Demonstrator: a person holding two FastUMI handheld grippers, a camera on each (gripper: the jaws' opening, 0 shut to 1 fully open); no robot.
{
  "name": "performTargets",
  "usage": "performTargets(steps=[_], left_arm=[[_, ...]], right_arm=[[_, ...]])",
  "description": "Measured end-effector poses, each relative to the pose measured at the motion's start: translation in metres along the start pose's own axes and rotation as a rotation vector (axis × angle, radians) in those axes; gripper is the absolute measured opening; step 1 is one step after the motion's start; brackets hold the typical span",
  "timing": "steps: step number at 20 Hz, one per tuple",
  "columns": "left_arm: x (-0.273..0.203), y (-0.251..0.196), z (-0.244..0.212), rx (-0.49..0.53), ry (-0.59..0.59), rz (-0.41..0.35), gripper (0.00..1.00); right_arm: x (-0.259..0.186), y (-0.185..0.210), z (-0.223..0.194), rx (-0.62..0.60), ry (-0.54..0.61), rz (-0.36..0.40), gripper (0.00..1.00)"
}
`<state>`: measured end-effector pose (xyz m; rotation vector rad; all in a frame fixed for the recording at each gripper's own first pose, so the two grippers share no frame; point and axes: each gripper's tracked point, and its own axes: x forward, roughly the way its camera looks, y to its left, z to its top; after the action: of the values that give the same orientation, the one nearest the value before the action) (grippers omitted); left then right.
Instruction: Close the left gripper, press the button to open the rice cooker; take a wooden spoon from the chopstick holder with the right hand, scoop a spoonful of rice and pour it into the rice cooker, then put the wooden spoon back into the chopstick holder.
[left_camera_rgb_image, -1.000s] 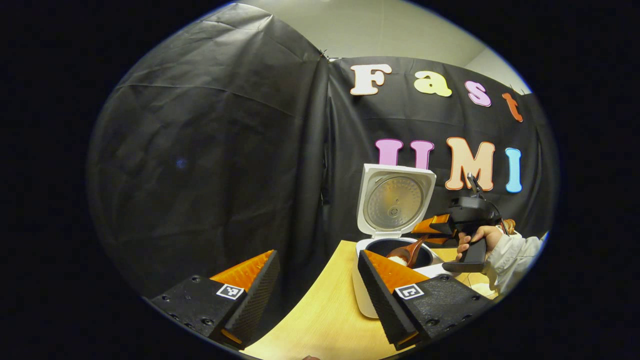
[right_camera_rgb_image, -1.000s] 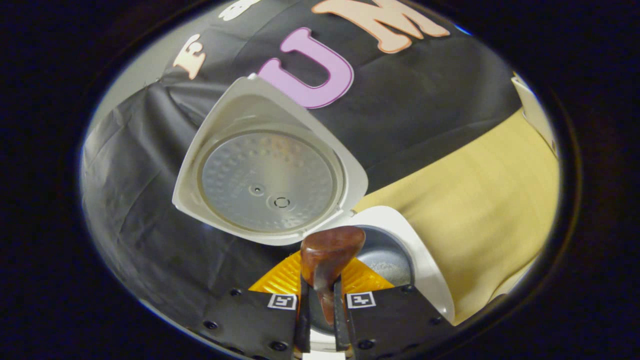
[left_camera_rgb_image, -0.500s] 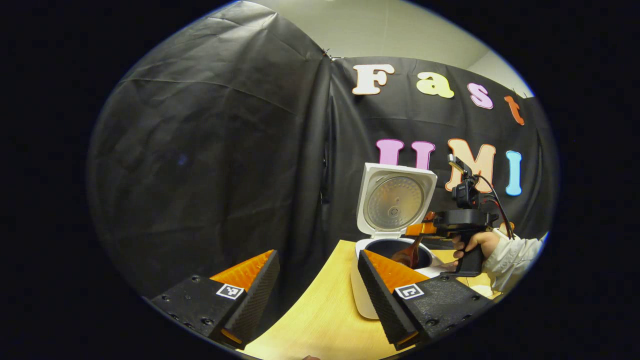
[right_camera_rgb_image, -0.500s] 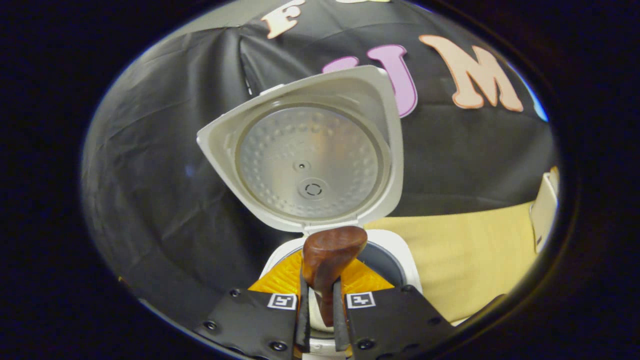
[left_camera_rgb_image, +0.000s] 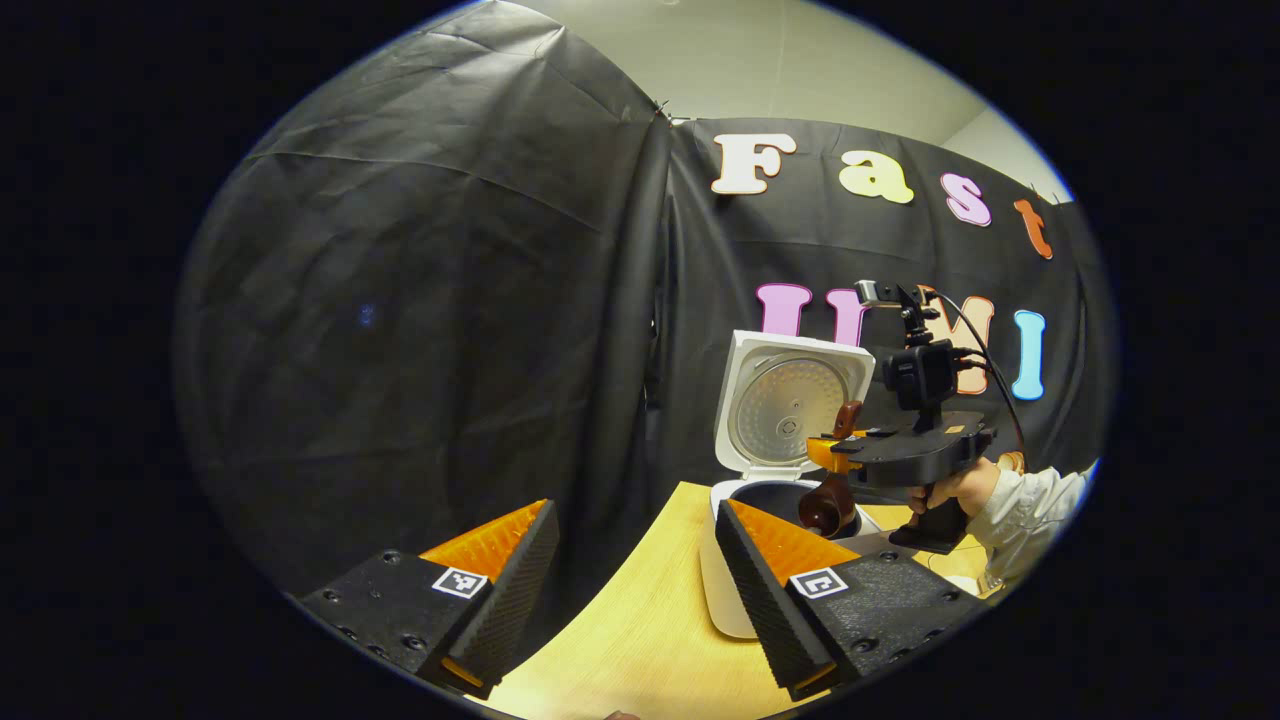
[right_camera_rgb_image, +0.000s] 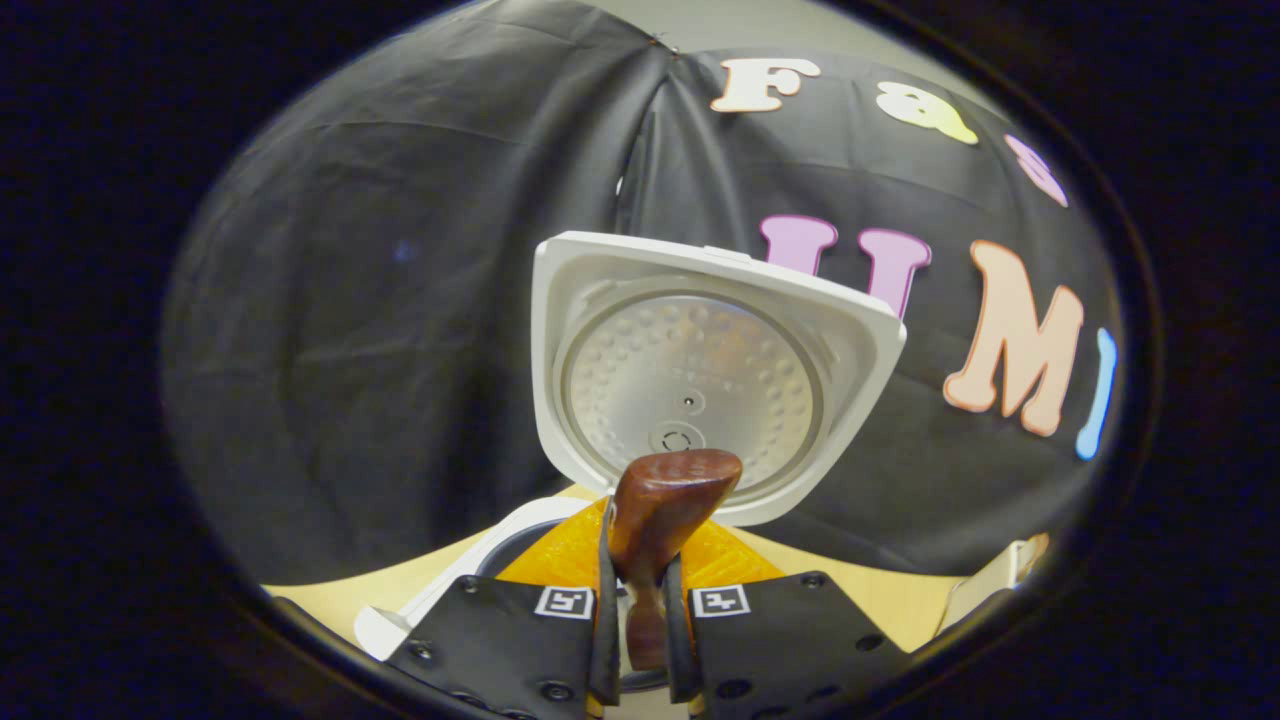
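Since the earlier frame, the right tool (left_camera_rgb_image: 835, 447) has rolled level and risen slightly; the wooden spoon (left_camera_rgb_image: 828, 510) now hangs bowl-down over the open pot, no rice visible on it. Right tool (right_camera_rgb_image: 637, 600) is clamped on the spoon's handle. Rice cooker (left_camera_rgb_image: 735, 590) stands on the counter (left_camera_rgb_image: 640, 640), lid (right_camera_rgb_image: 700, 380) upright. Left tool (left_camera_rgb_image: 635, 570) holds off near the cooker, fingers well apart, gripping nothing.

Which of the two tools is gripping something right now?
The right tool, shut on the brown wooden spoon above the white rice cooker; the left tool gapes open, empty.
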<state>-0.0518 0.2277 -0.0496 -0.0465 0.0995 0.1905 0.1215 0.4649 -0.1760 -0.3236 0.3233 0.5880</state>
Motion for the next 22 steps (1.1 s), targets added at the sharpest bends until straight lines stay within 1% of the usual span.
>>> performTargets(steps=[4, 6, 7, 8, 10, 13, 16, 17, 18, 20, 21, 22], left_arm=[[-0.003, 0.0, 0.003, -0.002, -0.01, 0.004, 0.93], [-0.004, -0.001, 0.005, -0.003, -0.014, 0.004, 0.93], [-0.005, -0.003, 0.008, -0.002, -0.02, 0.002, 0.92], [-0.005, -0.006, 0.011, 0.0, -0.024, -0.003, 0.93], [-0.008, -0.013, 0.014, 0.008, -0.033, -0.013, 0.92], [-0.005, -0.025, 0.02, 0.014, -0.045, -0.033, 0.92], [0.0, -0.039, 0.028, 0.027, -0.06, -0.051, 0.92], [0.002, -0.045, 0.031, 0.032, -0.066, -0.059, 0.95], [0.004, -0.052, 0.034, 0.038, -0.07, -0.069, 0.92], [0.009, -0.068, 0.038, 0.047, -0.079, -0.094, 0.92], [0.012, -0.078, 0.039, 0.051, -0.082, -0.109, 0.92], [0.014, -0.087, 0.041, 0.055, -0.084, -0.123, 0.92]], right_arm=[[-0.008, -0.003, 0.015, -0.16, -0.074, -0.028, 0.22], [-0.016, -0.002, 0.023, -0.194, -0.103, -0.024, 0.2], [-0.019, -0.003, 0.026, -0.187, -0.11, -0.017, 0.2], [-0.022, -0.005, 0.029, -0.161, -0.109, -0.007, 0.2], [-0.029, -0.012, 0.033, -0.072, -0.095, 0.022, 0.23], [-0.047, -0.038, 0.04, 0.058, -0.075, 0.033, 0.21], [-0.066, -0.074, 0.048, 0.128, -0.083, 0.008, 0.23], [-0.075, -0.087, 0.05, 0.149, -0.085, -0.003, 0.23], [-0.084, -0.101, 0.05, 0.17, -0.086, -0.017, 0.23], [-0.101, -0.13, 0.047, 0.202, -0.087, -0.047, 0.2], [-0.106, -0.145, 0.043, 0.215, -0.088, -0.069, 0.21], [-0.113, -0.161, 0.039, 0.226, -0.079, -0.09, 0.24]])
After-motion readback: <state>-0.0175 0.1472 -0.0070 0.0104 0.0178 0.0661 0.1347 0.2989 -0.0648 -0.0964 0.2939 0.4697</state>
